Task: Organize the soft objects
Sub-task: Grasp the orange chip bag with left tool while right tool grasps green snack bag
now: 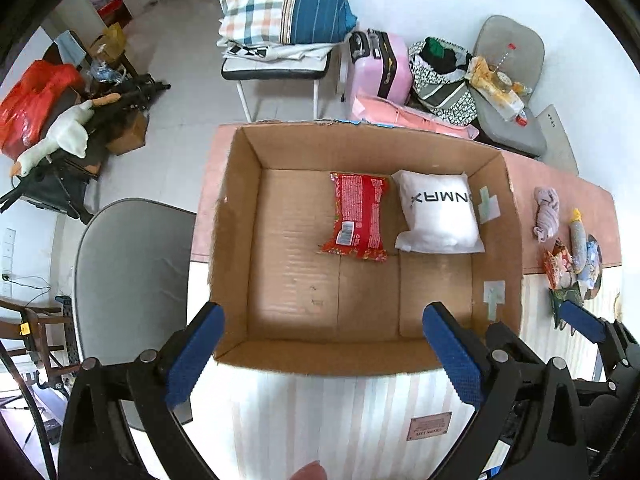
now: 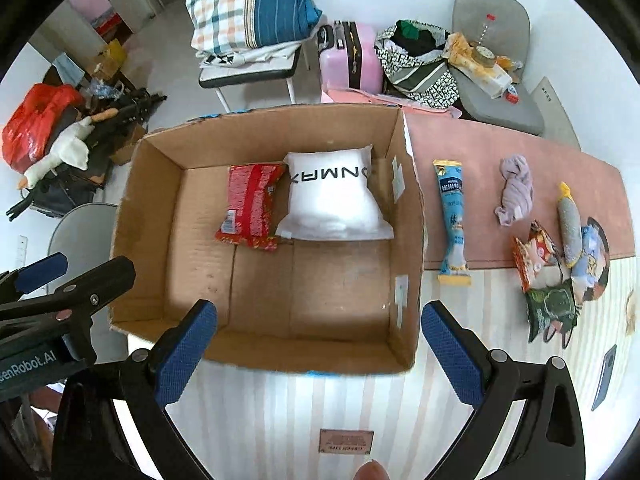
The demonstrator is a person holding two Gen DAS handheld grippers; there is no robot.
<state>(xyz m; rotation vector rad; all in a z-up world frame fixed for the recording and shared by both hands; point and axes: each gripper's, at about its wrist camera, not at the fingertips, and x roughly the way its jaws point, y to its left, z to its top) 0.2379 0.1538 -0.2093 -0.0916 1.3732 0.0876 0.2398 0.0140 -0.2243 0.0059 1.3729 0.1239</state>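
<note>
An open cardboard box [image 1: 496, 216] [image 2: 412, 240] sits on the table. Inside lie a red snack packet [image 1: 358, 216] [image 2: 250, 206] and a white pillow pack [image 1: 438, 212] [image 2: 334, 200], side by side at the far end. To the right of the box lie a blue tube packet [image 2: 452, 220], a lilac cloth bundle [image 2: 514, 190] [image 1: 545, 214], a grey plush toy [image 2: 569, 226] and several small snack bags [image 2: 550, 276]. My left gripper [image 1: 324, 354] and my right gripper [image 2: 320, 352] are both open and empty, above the box's near edge.
The table has a pink mat [image 2: 500, 148] and a striped cloth [image 2: 304, 408]. Behind it stand a chair with folded bedding [image 2: 248, 12], a pink suitcase [image 2: 352, 60] and a grey chair with bags [image 2: 496, 80]. A grey chair [image 1: 132, 280] stands at the left.
</note>
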